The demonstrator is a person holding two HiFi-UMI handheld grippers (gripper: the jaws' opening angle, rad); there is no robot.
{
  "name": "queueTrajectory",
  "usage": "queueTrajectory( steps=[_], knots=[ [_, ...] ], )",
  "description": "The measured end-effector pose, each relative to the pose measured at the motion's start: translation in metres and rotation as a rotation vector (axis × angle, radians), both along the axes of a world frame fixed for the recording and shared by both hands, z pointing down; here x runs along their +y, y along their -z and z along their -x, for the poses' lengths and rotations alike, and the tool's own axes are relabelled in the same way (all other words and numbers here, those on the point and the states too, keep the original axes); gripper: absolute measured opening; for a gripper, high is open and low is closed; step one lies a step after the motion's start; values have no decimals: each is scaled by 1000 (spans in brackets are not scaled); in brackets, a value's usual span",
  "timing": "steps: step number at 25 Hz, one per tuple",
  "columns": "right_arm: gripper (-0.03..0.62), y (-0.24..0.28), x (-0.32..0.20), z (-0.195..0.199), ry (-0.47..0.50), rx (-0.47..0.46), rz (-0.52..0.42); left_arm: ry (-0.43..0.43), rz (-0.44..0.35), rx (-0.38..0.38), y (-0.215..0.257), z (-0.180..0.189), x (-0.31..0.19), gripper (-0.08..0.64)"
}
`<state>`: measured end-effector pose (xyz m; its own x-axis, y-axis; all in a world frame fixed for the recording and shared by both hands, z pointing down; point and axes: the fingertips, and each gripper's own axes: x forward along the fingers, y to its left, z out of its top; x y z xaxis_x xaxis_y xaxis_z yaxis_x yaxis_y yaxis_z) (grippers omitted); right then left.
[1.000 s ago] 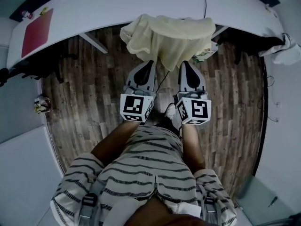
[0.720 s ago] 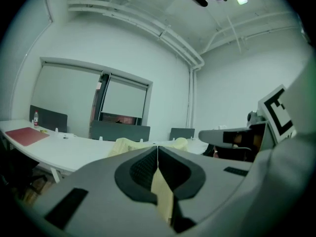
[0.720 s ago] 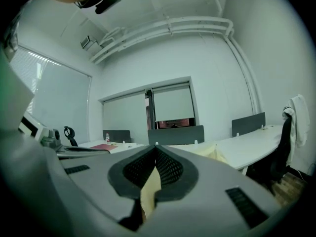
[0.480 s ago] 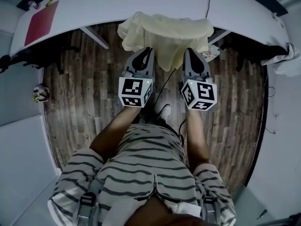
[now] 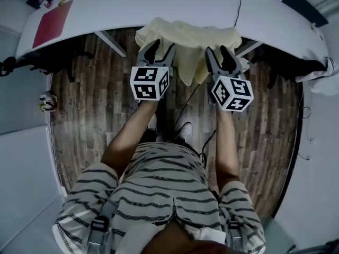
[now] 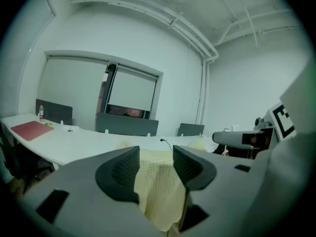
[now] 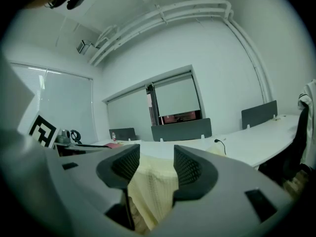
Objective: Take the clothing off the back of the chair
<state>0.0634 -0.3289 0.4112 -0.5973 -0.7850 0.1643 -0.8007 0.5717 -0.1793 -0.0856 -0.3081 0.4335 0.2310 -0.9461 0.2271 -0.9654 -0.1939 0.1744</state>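
A pale yellow garment (image 5: 188,38) hangs over a chair back that it hides, just in front of the white desk. My left gripper (image 5: 160,49) is at the garment's left part and my right gripper (image 5: 219,53) at its right part, tips over its near edge. Both pairs of jaws have just been opening and now stand apart. In the left gripper view the garment (image 6: 157,191) shows through the gap of the left gripper (image 6: 155,168), beyond the pads and not pressed. In the right gripper view the garment (image 7: 149,186) likewise shows beyond the right gripper (image 7: 155,168).
The long curved white desk (image 5: 159,4) runs behind the chair, with a red mat (image 5: 52,24) at its left end and a black cable (image 5: 235,4) on top. A slanted desk leg (image 5: 110,42) stands left of the garment. White cloth (image 5: 318,78) hangs at far right. Below lies wood flooring (image 5: 95,105).
Both grippers have moved forward from in front of my body up to the garment. Their jaws, shut in the earlier frames, now stand apart.
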Motion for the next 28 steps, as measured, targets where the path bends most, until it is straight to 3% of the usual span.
queueTrajectory(
  steps=[3,10,28],
  knots=[
    [262,-3,-12,-3,3,1,11,11,-1,10,-2,4,-11,244],
    [315,-9,-41,-17,-43,40,27,63,41,62,-13,22,-32,270],
    [330,-42,-103,-60,-187,87,161,104,126,113,-30,44,-75,276]
  ],
)
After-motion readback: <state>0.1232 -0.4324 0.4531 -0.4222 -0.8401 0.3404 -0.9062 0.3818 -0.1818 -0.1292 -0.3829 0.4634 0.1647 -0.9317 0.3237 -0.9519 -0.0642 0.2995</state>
